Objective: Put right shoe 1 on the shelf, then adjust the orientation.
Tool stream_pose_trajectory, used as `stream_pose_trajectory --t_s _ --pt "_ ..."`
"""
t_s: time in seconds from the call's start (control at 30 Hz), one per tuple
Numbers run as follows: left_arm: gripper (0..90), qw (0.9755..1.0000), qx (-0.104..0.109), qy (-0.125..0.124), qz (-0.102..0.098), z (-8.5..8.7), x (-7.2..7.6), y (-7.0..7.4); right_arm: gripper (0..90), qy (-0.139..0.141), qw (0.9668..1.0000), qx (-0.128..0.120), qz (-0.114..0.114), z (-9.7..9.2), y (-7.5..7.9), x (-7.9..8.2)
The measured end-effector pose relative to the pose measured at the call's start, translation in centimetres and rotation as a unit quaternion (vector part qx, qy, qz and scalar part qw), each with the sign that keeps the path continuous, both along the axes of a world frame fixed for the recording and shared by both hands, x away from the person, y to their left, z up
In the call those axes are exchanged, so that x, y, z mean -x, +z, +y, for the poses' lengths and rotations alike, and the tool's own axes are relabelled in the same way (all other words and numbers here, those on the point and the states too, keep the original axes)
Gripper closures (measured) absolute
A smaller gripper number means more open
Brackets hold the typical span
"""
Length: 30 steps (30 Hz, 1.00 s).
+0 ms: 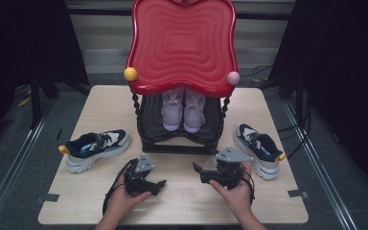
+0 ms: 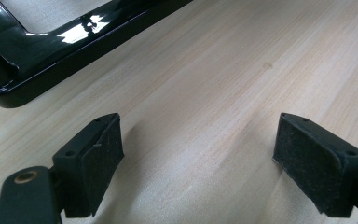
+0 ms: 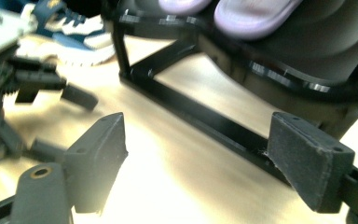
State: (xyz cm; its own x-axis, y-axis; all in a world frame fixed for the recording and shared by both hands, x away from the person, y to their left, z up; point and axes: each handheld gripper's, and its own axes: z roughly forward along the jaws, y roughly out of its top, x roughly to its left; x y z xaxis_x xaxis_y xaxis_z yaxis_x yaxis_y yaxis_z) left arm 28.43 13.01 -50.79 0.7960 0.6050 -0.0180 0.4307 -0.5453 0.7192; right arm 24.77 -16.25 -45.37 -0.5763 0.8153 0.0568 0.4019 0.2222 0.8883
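Both grippers are held low over the table (image 1: 182, 201), one in each hand, with the forearms coming in from the near edge. The left gripper (image 1: 159, 184) is gripped from behind, and its fingers (image 2: 95, 161) are pointed across toward the middle of the table; they're spread wide with nothing but bare wood between them. The black base frame (image 2: 74, 35) of the shoe rack can be seen just ahead of those fingers. The right gripper (image 1: 197, 168) is angled inward and a bit forward, so its fingers (image 3: 307, 158) are aimed at the left gripper and the rack's base. They're also wide apart with nothing held. A pair of lilac sneakers (image 1: 183, 109) is parked on the rack's dark shelf, up ahead of both sets of fingers. One navy-and-white sneaker (image 1: 97, 147) is lying out past the left fingers, and its mate (image 1: 258, 148) sits just behind the right gripper, beside that hand.
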Motion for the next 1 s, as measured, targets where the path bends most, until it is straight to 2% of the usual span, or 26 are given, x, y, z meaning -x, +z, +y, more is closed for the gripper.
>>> stream_pose_trajectory --t_s 0.13,0.3,0.37,0.53,1.0 --pt "15.0 1.0 0.0 0.0 0.0 0.0 0.0 0.0 16.6 0.022 0.9994 0.008 0.025 -0.7 -1.0 0.4" --pt "15.0 1.0 0.001 0.0 -0.001 0.0 0.0 0.0 15.4 0.041 0.9982 0.02 0.039 -1.3 -2.2 0.8" --pt "15.0 1.0 0.0 0.001 0.001 0.0 0.0 0.0 15.2 0.046 0.9974 0.019 0.051 -1.6 -2.6 0.8" --pt "15.0 1.0 0.001 0.001 0.0 0.0 0.0 0.0 15.2 0.047 0.9966 0.028 0.061 -2.4 -3.7 1.0" --pt "15.0 1.0 0.001 0.0 0.0 0.0 0.0 0.0 14.9 0.063 0.9906 0.064 0.103 -4.2 -5.5 1.0"
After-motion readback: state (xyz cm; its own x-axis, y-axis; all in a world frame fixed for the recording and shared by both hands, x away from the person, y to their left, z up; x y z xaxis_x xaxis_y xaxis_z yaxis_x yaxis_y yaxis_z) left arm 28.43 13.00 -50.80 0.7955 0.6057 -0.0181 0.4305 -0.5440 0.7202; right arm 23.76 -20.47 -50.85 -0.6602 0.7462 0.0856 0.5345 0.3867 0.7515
